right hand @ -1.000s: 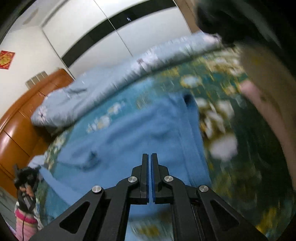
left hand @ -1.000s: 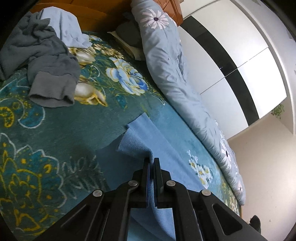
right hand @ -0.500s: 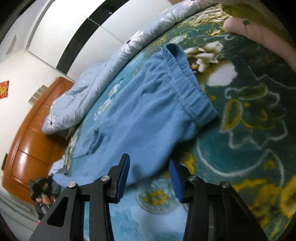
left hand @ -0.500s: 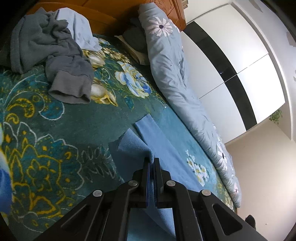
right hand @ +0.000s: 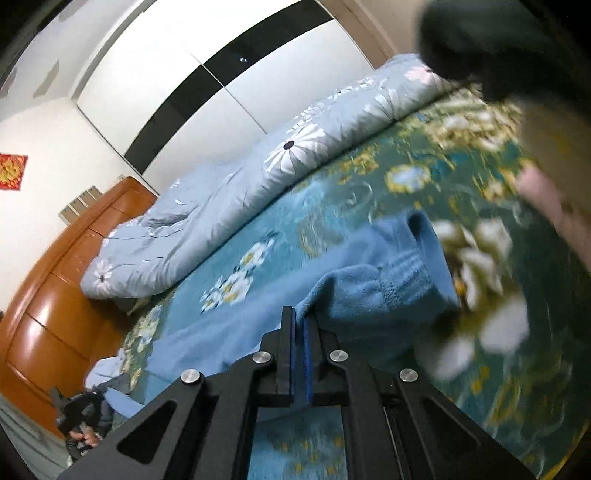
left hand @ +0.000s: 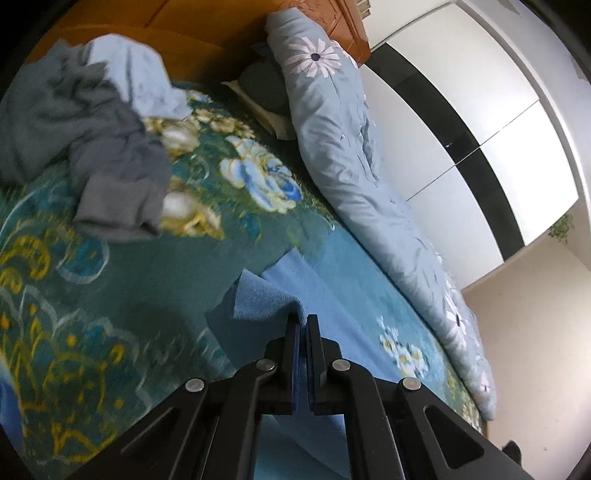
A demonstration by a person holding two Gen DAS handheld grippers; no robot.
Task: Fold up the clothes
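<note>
left gripper [left hand: 302, 321] sits low over the bed, its two fingers pressed close together and pinching a bunched corner of the blue fleece garment [left hand: 266, 299]. that corner is lifted into a small peak right at the fingertips, while the rest of the cloth lies flat on the green floral bedspread [left hand: 110, 295] and runs off toward the foot of the bed. the gripper points along the mattress toward the headboard [left hand: 192, 33].

right gripper [right hand: 298, 314] is also low and angled across the bed, jaws nearly together with a fold of the same blue fleece garment [right hand: 373, 291] caught between the blue pads. the cloth rises in a ridge straight out of the tips, and the ribbed waistband end [right hand: 428, 254] curls up just beyond.

far side of the bed: a pale blue quilt with daisies [left hand: 343, 147] rolled along the edge by the white wardrobe [left hand: 480, 110]. up near the headboard, a grey garment [left hand: 110, 173] lies crumpled in a heap with a light blue piece [left hand: 140, 81] on top of it, well apart from the fleece. the right view is motion-blurred at its right edge, where part of a person [right hand: 546, 206] shows.
</note>
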